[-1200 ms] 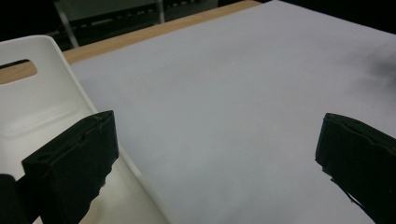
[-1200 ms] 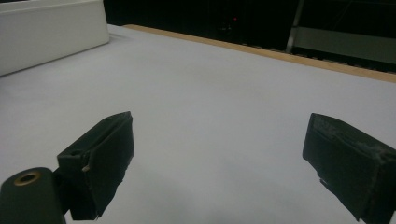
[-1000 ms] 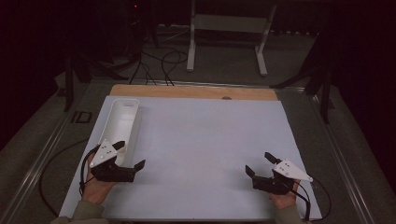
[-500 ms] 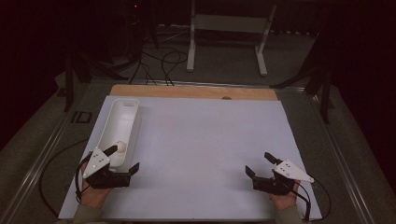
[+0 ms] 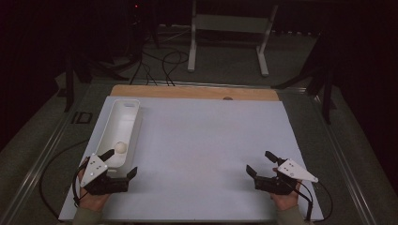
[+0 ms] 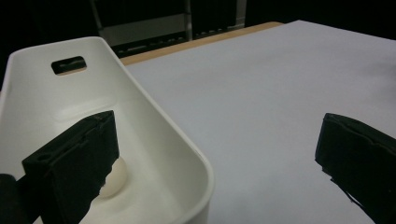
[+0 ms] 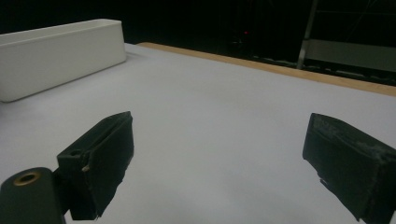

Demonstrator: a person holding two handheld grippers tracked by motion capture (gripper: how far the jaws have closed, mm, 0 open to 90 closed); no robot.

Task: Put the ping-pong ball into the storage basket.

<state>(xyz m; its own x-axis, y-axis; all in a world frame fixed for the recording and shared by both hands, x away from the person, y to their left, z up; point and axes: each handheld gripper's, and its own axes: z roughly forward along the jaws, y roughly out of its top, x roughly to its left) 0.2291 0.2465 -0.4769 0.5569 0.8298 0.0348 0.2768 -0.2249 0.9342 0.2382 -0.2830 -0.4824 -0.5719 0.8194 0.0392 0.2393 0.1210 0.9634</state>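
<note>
A table covered by a pale sheet (image 5: 202, 154) is being looked down on from above; a long white tray (image 5: 123, 129) is lying along its left side, and a small pale ball (image 5: 121, 147) is resting inside the tray near its close end. The left gripper (image 5: 121, 164) is being held at that close end with its jaws spread wide and nothing between them; compared with a second ago it is being drawn back toward the person and lower on the table, so that the ball, then covered by the gripper, is now being seen free in the tray. In the left gripper view the ball (image 6: 114, 179) is being half hidden behind one jaw, lying on the tray (image 6: 154, 126) floor. This is being judged as a release just completed: the ball is delivered. The right gripper (image 5: 259, 165) is being kept spread and empty, well apart at the right, unmoved.
</note>
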